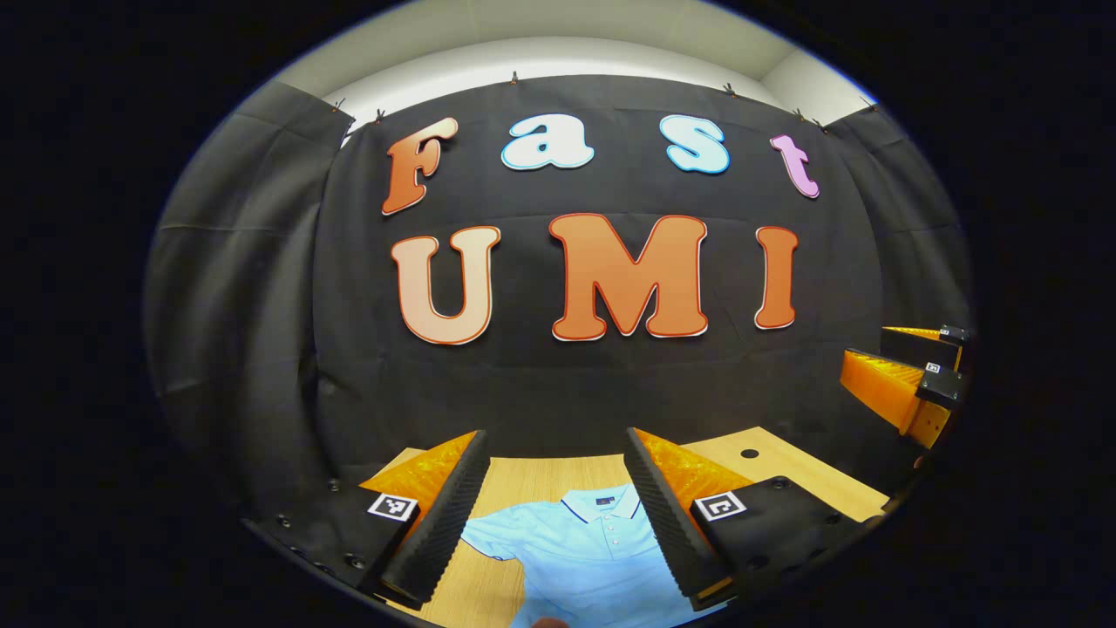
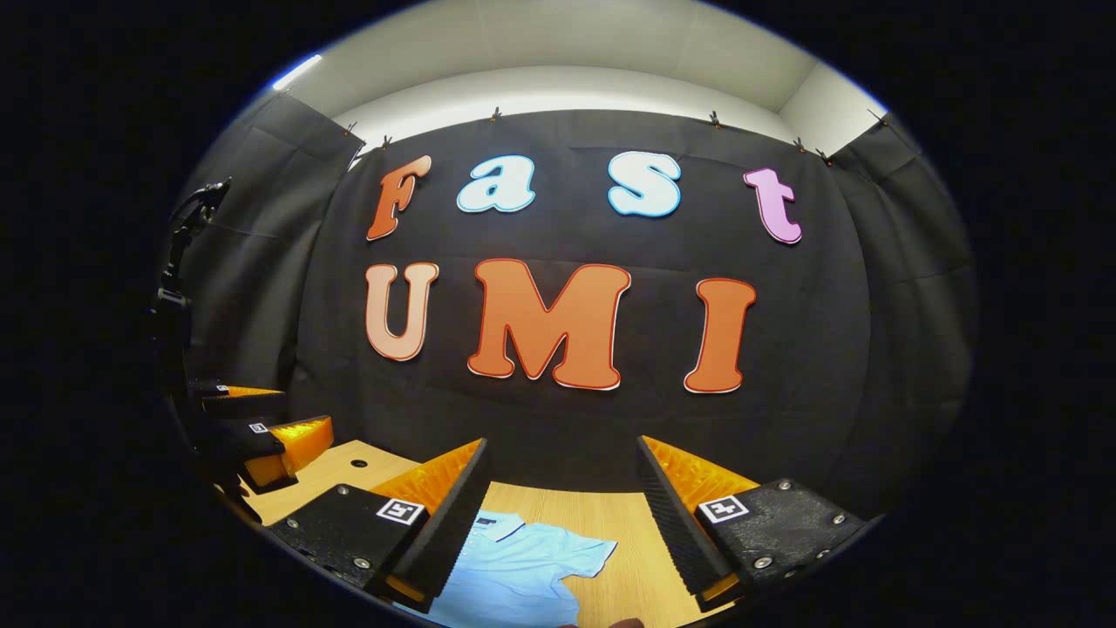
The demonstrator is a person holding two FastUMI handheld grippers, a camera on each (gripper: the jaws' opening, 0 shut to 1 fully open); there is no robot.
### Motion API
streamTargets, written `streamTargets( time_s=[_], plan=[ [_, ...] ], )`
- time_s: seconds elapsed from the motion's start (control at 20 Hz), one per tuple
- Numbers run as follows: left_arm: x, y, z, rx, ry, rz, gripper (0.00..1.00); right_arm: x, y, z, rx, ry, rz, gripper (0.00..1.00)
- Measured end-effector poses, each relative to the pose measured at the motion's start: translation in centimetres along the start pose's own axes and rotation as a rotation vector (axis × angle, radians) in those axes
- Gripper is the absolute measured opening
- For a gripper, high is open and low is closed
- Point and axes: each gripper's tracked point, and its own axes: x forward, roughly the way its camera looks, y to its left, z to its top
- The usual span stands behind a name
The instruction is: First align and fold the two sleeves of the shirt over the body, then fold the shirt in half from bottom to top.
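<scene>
Fingers of left gripper (image 1: pixel 554 515) spread wide, empty, above the light-blue polo shirt (image 1: pixel 593 558) lying flat on the bench (image 1: pixel 785 471). Right gripper (image 2: pixel 562 523) likewise open, empty, poised near one sleeve (image 2: pixel 584 554), likely to begin folding.

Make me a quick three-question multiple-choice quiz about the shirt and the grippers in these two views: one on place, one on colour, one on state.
1. Where does the polo shirt lie?
A. on the wooden table
B. on the wall
C. on a chair

2. What colour is the polo shirt?
A. red
B. light blue
C. green

3. How are the shirt's sleeves?
A. folded over the body
B. spread out flat
C. rolled up

Answers: 1 A, the left gripper view shows wood around the shirt, below the left hand-held gripper. 2 B, both views show it light blue. 3 B, a sleeve lies out sideways in the right gripper view, past the right hand-held gripper.
</scene>
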Motion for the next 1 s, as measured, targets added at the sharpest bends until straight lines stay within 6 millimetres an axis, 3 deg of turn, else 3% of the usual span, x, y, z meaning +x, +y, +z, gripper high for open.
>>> streamTargets(
  time_s=[0.1, 0.45, 0.8, 1.0],
  plan=[
    [0.2, -0.3, 0.4, -0.006, -0.004, 0.006, 1.00, 0.3, -0.3, -0.4, -0.007, 0.004, 0.005, 0.95],
    [0.2, -0.5, 0.4, 0.009, 0.003, 0.048, 1.00, 2.0, -1.4, -2.0, 0.015, 0.032, 0.040, 0.98],
    [-1.0, 0.6, 0.7, 0.026, 0.013, 0.163, 0.99, 5.1, -2.9, -5.9, 0.013, 0.132, 0.091, 0.98],
    [-2.8, 1.2, 0.0, 0.039, 0.049, 0.264, 1.00, 6.6, -3.7, -9.6, -0.006, 0.240, 0.137, 0.99]
  ],
)
